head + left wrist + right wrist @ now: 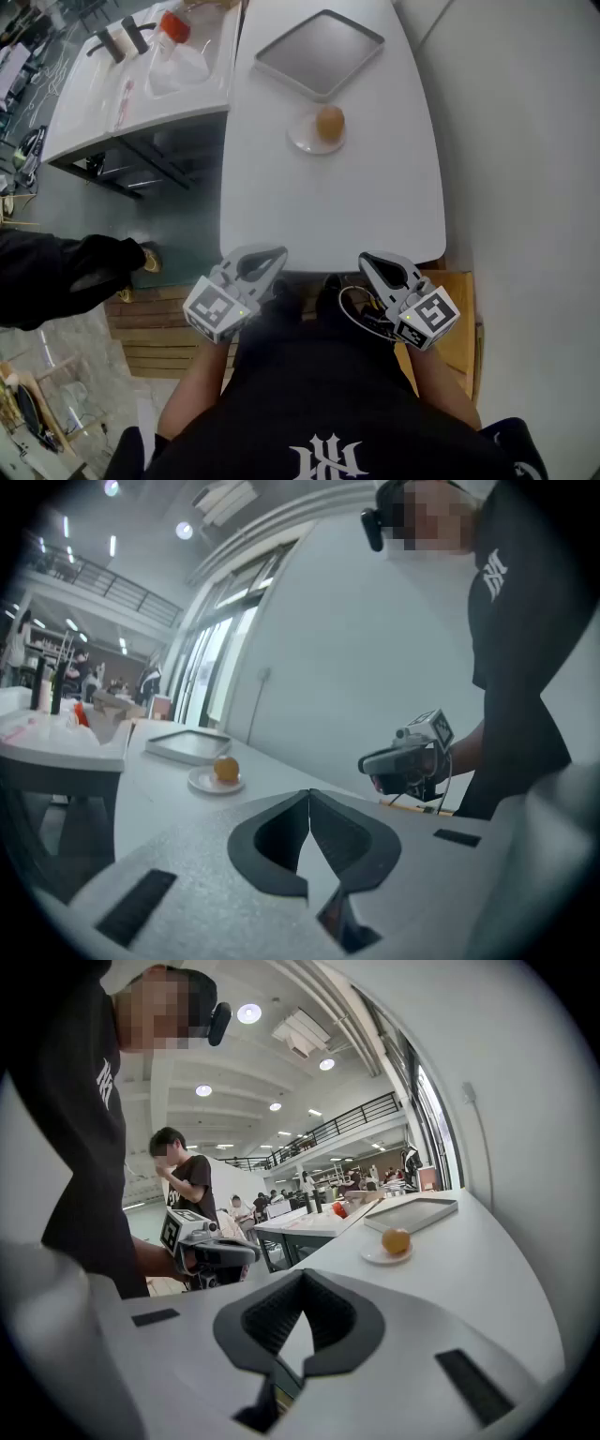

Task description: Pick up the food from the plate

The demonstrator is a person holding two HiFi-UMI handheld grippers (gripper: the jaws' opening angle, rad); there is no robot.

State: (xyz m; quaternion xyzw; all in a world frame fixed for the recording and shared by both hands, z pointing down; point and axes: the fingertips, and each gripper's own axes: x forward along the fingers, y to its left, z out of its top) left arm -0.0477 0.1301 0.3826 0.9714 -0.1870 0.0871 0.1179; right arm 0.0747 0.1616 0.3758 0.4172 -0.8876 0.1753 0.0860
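While the left gripper [267, 259] and right gripper [374, 263] are held at the near edge of the table [319, 211] with jaws pressed together on nothing, well apart from the round food [329, 123] on its plate [304, 140] beside the tray [319, 52], the food could be nudged and rolled off if approached unopened.

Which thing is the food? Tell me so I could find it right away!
Find the long white table. Toward its far end lies a flat grey tray, with a small white plate just on its near side. The food is the round orange-brown ball on that plate, the only coloured thing there.
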